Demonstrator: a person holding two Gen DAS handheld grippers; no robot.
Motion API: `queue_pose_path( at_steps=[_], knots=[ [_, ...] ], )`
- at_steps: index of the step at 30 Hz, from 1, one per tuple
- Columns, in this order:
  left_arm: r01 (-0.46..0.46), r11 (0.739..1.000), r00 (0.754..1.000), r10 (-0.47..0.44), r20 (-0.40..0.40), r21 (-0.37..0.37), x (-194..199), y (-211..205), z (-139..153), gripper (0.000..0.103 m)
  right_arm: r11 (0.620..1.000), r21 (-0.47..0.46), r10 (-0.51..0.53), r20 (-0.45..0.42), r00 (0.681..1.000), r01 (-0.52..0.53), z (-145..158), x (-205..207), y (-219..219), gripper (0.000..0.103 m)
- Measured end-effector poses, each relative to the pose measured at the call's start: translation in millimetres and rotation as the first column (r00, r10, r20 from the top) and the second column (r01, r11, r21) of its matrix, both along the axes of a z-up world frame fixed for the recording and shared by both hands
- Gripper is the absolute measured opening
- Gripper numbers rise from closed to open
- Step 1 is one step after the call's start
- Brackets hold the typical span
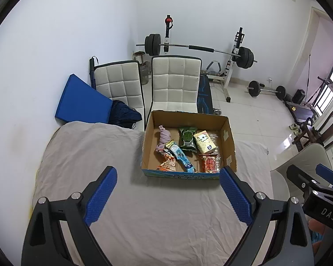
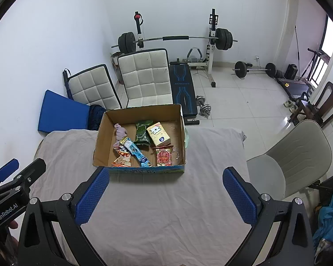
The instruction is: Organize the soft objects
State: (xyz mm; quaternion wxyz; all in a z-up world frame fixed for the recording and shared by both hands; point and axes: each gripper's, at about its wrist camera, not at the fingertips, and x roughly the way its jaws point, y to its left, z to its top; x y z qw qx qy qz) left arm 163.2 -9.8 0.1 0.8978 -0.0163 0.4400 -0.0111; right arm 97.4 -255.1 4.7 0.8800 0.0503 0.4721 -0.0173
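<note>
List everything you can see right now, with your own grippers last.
box: 1, brown cardboard, on the sheet
sheet: 1, grey, covering the table
sock: 1, pink, box far left
green pack: 1, box far middle
yellow pack: 1, box far right
blue pack: 1, box near left
orange pack: 1, under blue pack
red pack: 1, box near right
chairs: 2, white, behind box
barbell: 1, on rack by the wall
left gripper: open, empty
right gripper: open, empty
</note>
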Motion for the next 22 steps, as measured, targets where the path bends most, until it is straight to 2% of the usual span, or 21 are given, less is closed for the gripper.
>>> queue_pose_path(
  at_steps=[22],
  knots=[
    [-0.010,1.000,1.000,0.009,0.026,0.013,-2.5,-1.2,5.1,0.094,1.000,-0.017,0.000,0.023,1.000,0.000,3.6,4.6,3.6,0.103]
  ],
)
